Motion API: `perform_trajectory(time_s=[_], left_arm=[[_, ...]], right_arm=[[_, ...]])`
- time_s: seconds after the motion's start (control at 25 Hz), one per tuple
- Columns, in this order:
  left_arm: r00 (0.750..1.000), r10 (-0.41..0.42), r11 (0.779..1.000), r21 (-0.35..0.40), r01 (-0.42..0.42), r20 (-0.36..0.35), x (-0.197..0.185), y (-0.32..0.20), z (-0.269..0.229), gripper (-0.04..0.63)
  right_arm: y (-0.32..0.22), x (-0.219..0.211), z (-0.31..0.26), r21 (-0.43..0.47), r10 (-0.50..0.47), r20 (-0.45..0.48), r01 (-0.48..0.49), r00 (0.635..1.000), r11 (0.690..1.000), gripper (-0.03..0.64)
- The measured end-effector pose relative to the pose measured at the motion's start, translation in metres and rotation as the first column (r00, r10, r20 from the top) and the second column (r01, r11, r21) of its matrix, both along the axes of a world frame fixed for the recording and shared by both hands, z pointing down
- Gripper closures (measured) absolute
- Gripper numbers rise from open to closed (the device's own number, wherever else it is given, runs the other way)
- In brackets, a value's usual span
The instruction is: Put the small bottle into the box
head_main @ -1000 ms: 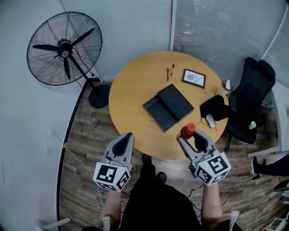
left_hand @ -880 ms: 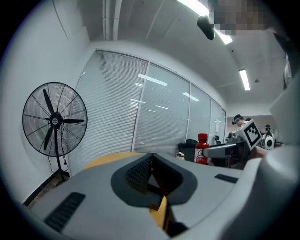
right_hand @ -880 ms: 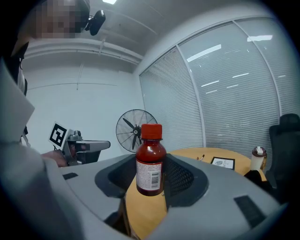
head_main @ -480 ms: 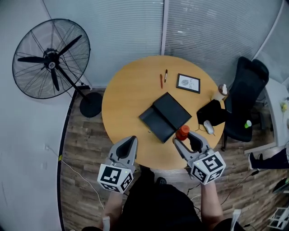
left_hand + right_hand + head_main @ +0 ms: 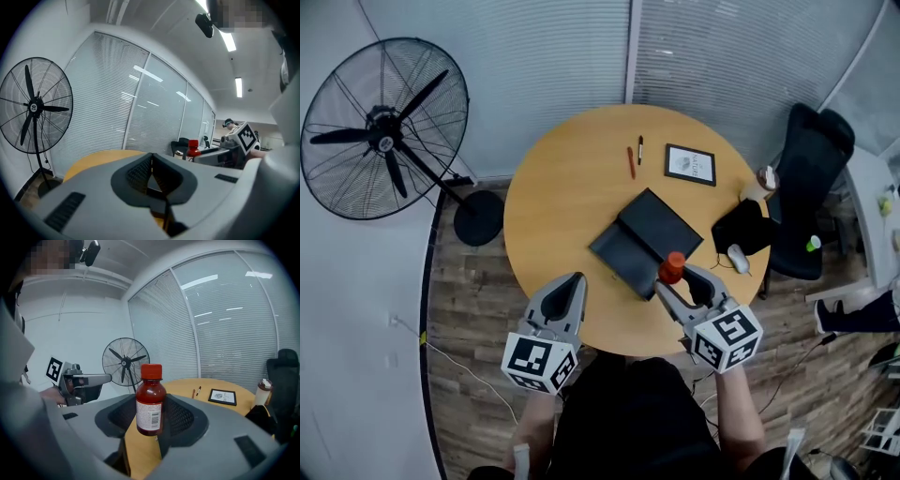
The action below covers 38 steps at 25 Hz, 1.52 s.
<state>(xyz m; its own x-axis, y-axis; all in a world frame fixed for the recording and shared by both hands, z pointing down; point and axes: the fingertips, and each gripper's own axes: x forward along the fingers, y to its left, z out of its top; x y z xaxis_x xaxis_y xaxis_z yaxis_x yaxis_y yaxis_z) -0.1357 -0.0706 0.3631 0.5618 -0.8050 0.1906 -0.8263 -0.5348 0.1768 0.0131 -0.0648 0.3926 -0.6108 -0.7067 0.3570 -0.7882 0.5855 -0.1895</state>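
At lower centre, fingers of the right gripper [image 5: 677,279] clench the small bottle [image 5: 672,267] beside the box [image 5: 645,239], while those of the left gripper [image 5: 575,281] are pressed together, empty.

Head camera: high above, facing steeply down on the whole round bench [image 5: 572,187]. Gripper cameras: low, close behind my jaws, level across the bench. Left one catches my right gripper [image 5: 196,155]; right one catches my left gripper [image 5: 108,378] (fan [image 5: 124,363] in all three).
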Motion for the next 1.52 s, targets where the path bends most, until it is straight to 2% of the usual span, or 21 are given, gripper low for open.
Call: perform_trajectory(time_s=[0.24,0.56,1.08,1.52], left_arm=[[0.999,0.039,0.999,-0.037,-0.038,0.006,-0.005,-0.021,0.017,0.598],[0.995,0.097,0.989,-0.114,-0.095,0.014,0.016,-0.034,0.049,0.598],[0.997,0.074,0.974,-0.217,-0.068,0.020,0.014,-0.048,0.082,0.598],[0.999,0.036,0.961,-0.277,-0.028,0.023,0.013,-0.055,0.107,0.598]], right_arm=[[-0.015,-0.011,0.016,-0.039,0.029,-0.005,-0.030,1.000,0.999,0.413],[-0.028,-0.012,0.042,-0.114,0.050,-0.006,-0.050,0.999,0.992,0.413],[-0.067,-0.031,0.128,-0.309,0.043,0.012,-0.037,0.999,0.950,0.414],[-0.093,-0.041,0.188,-0.405,0.022,-0.024,-0.030,0.999,0.914,0.414]])
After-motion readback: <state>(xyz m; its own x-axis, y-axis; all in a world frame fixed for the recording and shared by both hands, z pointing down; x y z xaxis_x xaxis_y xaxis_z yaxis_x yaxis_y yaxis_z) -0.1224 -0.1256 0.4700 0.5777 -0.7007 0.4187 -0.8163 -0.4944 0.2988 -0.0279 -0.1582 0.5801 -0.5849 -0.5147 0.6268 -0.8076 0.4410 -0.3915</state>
